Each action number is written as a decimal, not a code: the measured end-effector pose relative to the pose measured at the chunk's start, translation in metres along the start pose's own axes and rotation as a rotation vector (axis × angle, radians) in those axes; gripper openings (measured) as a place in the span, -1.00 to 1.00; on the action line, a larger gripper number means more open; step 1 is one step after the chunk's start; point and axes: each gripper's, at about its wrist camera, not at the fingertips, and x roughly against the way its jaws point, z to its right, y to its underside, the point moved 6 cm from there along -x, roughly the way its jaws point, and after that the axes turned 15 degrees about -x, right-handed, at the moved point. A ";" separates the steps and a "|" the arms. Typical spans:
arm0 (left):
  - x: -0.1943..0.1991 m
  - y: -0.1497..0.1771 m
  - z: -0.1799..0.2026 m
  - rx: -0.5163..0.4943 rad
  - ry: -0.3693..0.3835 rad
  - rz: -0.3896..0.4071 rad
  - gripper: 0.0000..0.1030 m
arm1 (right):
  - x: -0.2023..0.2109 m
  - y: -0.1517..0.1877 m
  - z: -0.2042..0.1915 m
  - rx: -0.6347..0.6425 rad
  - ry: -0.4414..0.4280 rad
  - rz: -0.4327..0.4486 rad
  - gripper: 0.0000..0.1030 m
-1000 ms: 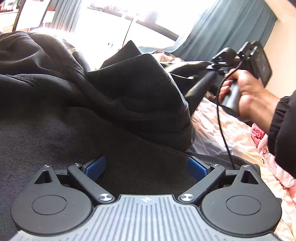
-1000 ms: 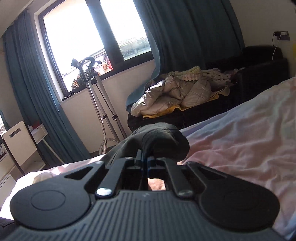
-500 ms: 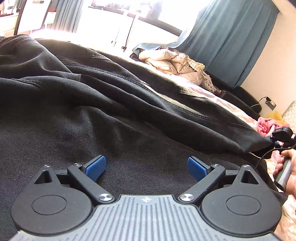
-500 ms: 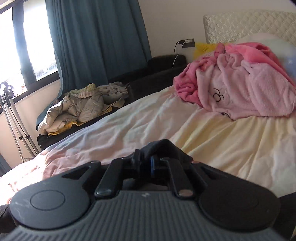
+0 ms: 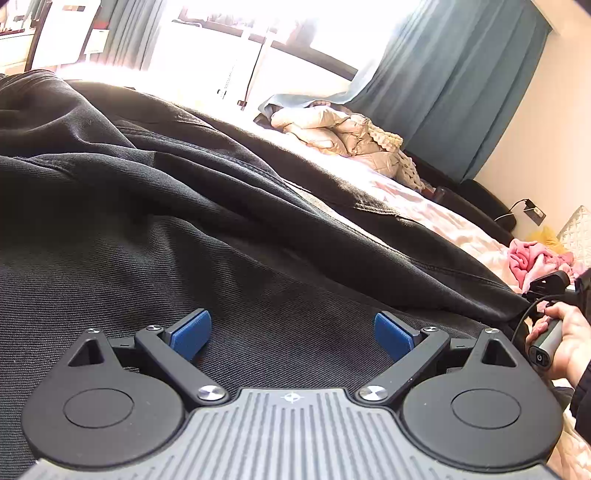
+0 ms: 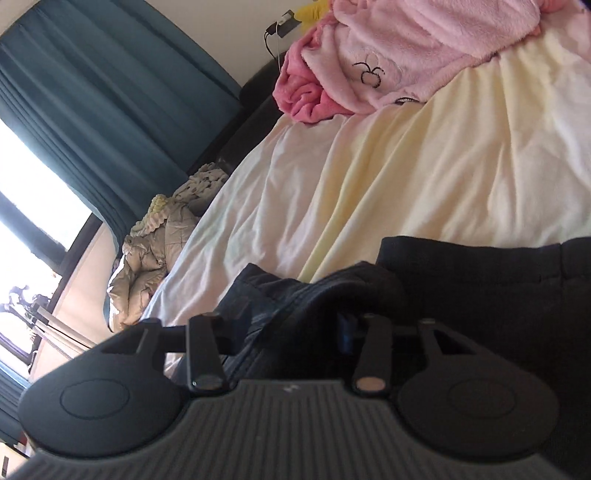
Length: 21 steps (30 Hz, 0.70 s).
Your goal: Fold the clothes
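While the left gripper rests with its two blue pads spread wide on one black twill garment, the right gripper's jaws are closing around a bunched fold at its hem. That garment lies creased across the bed. Beyond the hem, cream sheet runs bare to one pink fleece heap. One quilted beige jacket sits past the far edge.

A cream bedsheet covers the bed, with a pink fleece blanket heaped at its head. Beyond the sheet's far edge lies a crumpled beige quilted jacket, below teal curtains and a sunlit window.
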 end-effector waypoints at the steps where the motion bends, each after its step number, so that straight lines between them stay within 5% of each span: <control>1: 0.000 -0.001 0.000 0.002 0.001 0.001 0.87 | 0.001 -0.003 -0.015 0.056 0.004 0.038 -0.90; 7: 0.000 0.000 0.001 -0.013 0.009 0.010 0.87 | 0.028 -0.020 -0.116 0.257 -0.214 0.183 -0.91; 10: 0.000 0.001 0.001 -0.014 0.012 0.013 0.87 | 0.038 -0.028 -0.123 0.353 -0.284 0.256 -0.91; 13: -0.001 0.002 0.003 -0.023 0.007 0.011 0.87 | 0.020 -0.025 -0.078 0.393 -0.194 0.234 -0.88; 17: -0.003 0.004 0.006 -0.052 0.001 0.014 0.87 | -0.018 -0.015 0.004 0.290 0.010 0.087 -0.83; 21: -0.006 0.003 0.008 -0.067 -0.006 0.012 0.87 | -0.011 -0.007 0.027 0.264 0.038 0.036 -0.59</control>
